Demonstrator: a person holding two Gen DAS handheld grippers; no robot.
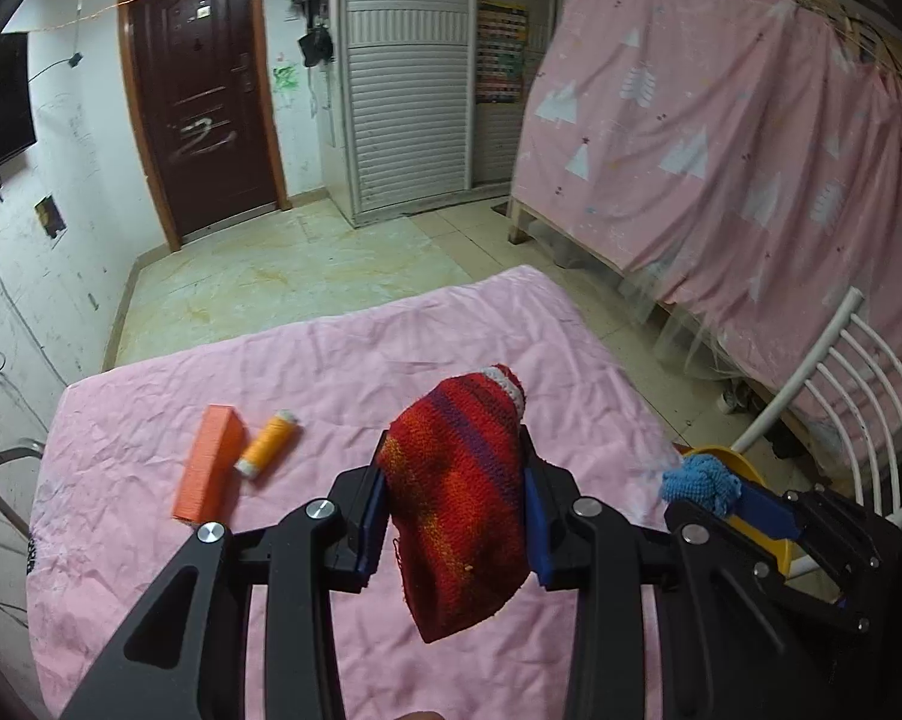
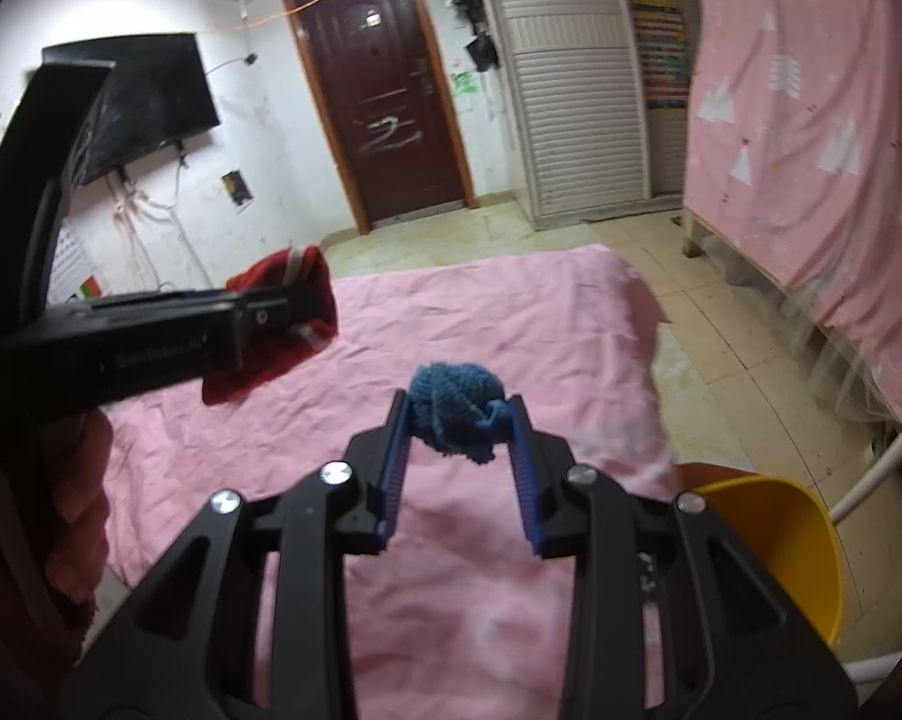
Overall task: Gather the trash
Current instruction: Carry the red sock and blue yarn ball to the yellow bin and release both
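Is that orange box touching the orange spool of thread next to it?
Touching. In the left wrist view the long orange box and the orange thread spool lie against each other on the pink sheet, no gap visible.
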